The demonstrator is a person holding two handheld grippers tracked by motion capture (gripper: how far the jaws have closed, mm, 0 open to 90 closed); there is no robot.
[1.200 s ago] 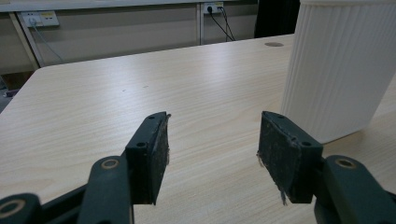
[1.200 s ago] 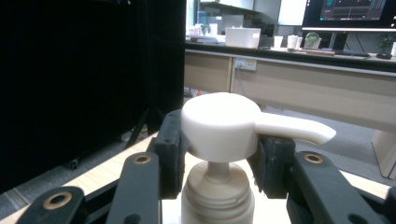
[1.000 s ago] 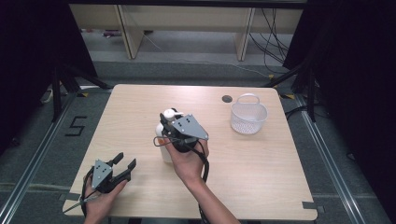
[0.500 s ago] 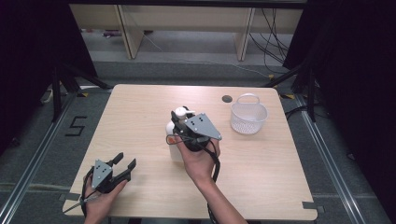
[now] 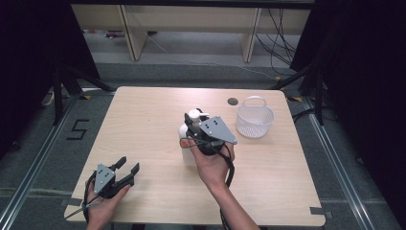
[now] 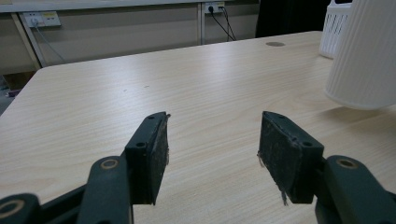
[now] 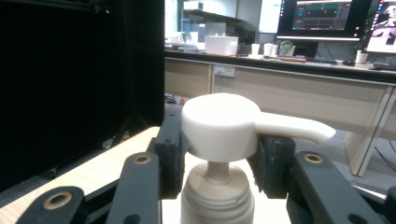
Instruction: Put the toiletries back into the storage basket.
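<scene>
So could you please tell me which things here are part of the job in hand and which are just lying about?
In use:
- white pump bottle, gripped at its neck under the pump head
- right tool, shut on it
- white basket, possibly where it is headed

Standing by or lying about:
- left tool, open, holding nothing
- wooden table

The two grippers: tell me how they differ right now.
The left gripper has its jaws spread wide with nothing between them; the right gripper has its jaws shut on the white pump bottle, at its neck. The left sits low near the table's front corner; the right is at mid-table. Both are hand-held, black, with grey plates.
</scene>
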